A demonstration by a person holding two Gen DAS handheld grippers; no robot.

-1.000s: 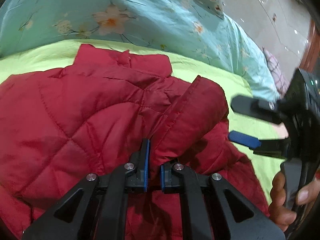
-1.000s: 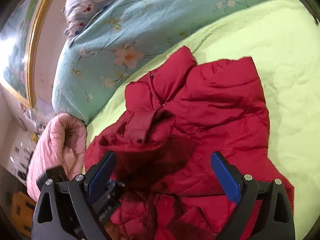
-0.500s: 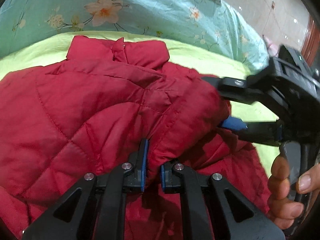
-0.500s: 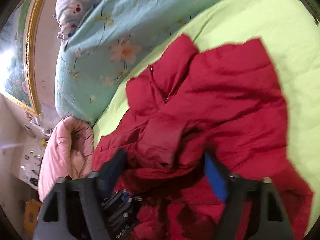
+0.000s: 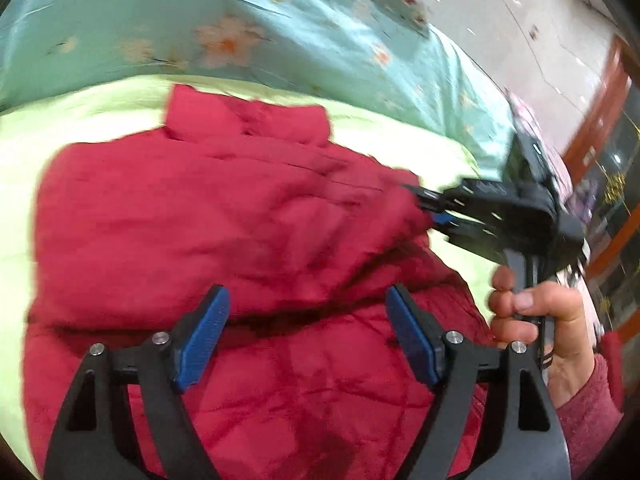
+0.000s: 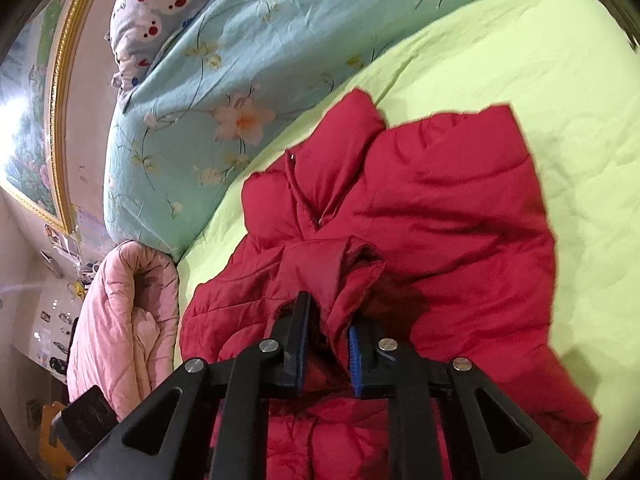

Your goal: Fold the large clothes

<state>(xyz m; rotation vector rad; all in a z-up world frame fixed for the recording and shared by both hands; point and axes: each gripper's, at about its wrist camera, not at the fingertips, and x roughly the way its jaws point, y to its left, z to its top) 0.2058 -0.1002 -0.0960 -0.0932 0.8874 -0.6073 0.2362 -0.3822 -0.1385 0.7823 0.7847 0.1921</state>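
Note:
A red quilted jacket (image 5: 200, 220) lies spread on the bed, collar toward the far side. My left gripper (image 5: 306, 300) hovers over its near part. Its jaws are opening wide, and the blue pads (image 5: 204, 332) press on nothing. In the right wrist view the jacket (image 6: 460, 200) has a sleeve end (image 6: 332, 264) bunched up in front. My right gripper (image 6: 330, 320) is closing on that sleeve, with red cloth pinched between its pads. The left wrist view shows the right gripper (image 5: 434, 210) at the jacket's right edge, held by a person's hand (image 5: 532, 316).
The jacket rests on a lime-green sheet (image 6: 540, 60). A teal floral quilt (image 6: 180, 120) and a cartoon-print pillow (image 6: 156, 12) lie beyond it. A pink quilt (image 6: 124, 320) is bunched at the bed's left edge. A gold-framed picture (image 6: 28, 120) hangs on the wall.
My left gripper let go of the jacket fold, opened wide and pulled back upward. My right gripper went from wide open to shut on the sleeve end.

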